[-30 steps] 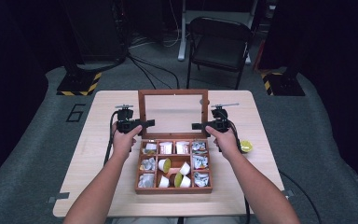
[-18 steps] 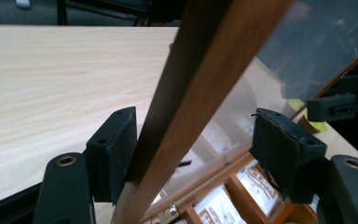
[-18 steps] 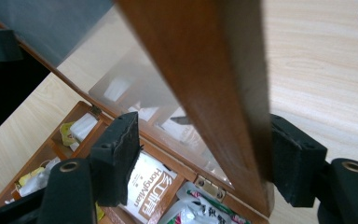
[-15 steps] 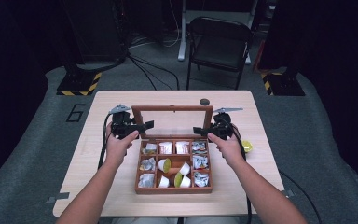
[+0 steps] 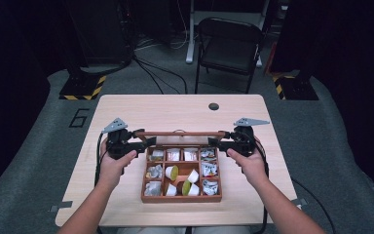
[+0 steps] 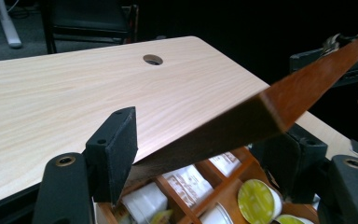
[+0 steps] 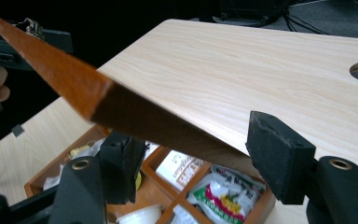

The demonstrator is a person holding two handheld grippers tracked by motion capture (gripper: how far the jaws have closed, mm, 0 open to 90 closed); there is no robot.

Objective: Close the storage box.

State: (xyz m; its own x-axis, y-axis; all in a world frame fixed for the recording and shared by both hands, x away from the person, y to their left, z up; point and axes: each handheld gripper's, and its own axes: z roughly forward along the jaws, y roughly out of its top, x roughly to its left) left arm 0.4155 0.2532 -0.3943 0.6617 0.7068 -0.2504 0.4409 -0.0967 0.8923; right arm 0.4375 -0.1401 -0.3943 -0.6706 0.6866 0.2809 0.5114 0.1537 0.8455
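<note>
A wooden compartment box (image 5: 181, 199) sits on the table with its hinged lid (image 5: 180, 132) tipped forward, edge-on in the high view. Sachets, white cups and green-topped pods (image 5: 172, 171) fill the compartments. My left gripper (image 5: 146, 143) is at the lid's left end and my right gripper (image 5: 213, 142) at its right end. In the left gripper view the lid (image 6: 242, 121) slants across the wide gap of the left gripper (image 6: 203, 149). In the right gripper view the lid (image 7: 135, 116) lies between the jaws of the right gripper (image 7: 198, 154), which have just been closing; its pads stand off it.
The light wooden table (image 5: 175, 109) has a round cable hole (image 5: 214, 106) behind the box. A black folding chair (image 5: 229, 44) stands beyond the far edge. Dark floor, stands and cables surround the table.
The lid has swung from leaning back to tipping forward over the compartments. Both hands moved toward the person with it, staying at its two ends.
</note>
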